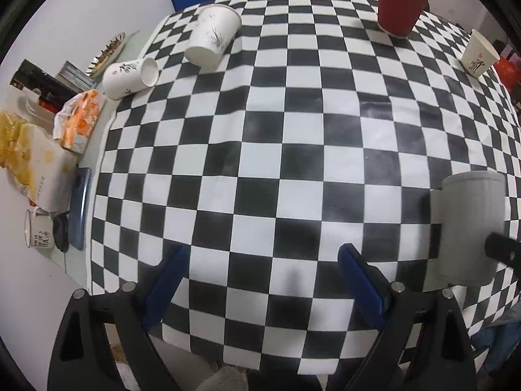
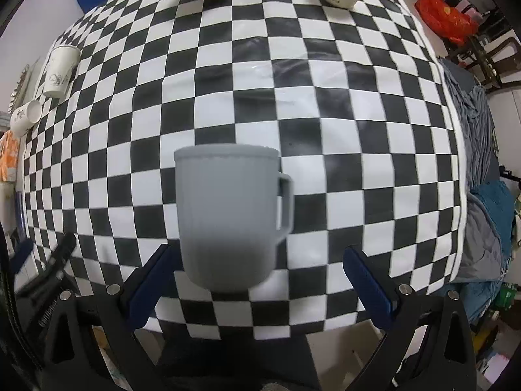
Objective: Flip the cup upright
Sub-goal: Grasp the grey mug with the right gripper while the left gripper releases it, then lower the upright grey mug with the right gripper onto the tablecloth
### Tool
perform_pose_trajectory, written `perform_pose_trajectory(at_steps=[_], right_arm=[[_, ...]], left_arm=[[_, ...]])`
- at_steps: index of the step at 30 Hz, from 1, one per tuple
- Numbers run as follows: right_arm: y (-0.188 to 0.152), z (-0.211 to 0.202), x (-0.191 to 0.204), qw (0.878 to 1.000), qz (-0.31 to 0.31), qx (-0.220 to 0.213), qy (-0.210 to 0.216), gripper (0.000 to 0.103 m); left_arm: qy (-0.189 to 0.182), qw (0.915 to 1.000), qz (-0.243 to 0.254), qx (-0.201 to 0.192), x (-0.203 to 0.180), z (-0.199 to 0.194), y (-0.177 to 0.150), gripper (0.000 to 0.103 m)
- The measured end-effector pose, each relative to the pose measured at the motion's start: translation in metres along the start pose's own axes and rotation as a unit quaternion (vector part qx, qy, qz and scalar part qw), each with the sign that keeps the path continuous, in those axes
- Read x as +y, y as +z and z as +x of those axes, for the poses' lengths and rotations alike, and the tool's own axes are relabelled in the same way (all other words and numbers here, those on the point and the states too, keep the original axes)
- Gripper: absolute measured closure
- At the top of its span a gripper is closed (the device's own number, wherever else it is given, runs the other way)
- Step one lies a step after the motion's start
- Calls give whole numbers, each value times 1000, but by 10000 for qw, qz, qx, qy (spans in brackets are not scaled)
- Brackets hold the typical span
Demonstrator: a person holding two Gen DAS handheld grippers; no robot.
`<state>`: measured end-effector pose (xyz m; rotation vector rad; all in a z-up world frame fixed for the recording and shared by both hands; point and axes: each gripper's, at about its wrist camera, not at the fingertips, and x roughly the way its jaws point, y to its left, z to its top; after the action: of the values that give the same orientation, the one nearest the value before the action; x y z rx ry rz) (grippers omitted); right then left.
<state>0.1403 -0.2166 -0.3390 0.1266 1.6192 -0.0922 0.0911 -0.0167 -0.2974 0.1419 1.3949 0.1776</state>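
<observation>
A grey mug [image 2: 228, 218] with a handle on its right side stands upright on the checkered tablecloth [image 2: 325, 97], close in front of my right gripper [image 2: 259, 268]. The right gripper's blue fingers are wide apart; the left finger [image 2: 153, 277] is near the mug's base and the right finger [image 2: 368, 290] is well clear. The mug also shows at the right edge of the left wrist view [image 1: 469, 224]. My left gripper [image 1: 260, 280] is open and empty over the cloth's near edge.
A red cup [image 1: 400, 3] and a white printed cup [image 1: 478, 55] stand at the far side. One white paper cup [image 1: 213, 37] is tilted and another [image 1: 130, 78] lies on its side at the far left. Boxes, packets and an enamel mug [image 1: 37, 229] crowd the left.
</observation>
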Motion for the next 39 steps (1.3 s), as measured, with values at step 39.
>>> perform_pose_trajectory(at_steps=[39], right_arm=[[66,35,25,9997,120,-61,211,19]], left_arm=[[-453,9976,251,451,-23,52,28,9]])
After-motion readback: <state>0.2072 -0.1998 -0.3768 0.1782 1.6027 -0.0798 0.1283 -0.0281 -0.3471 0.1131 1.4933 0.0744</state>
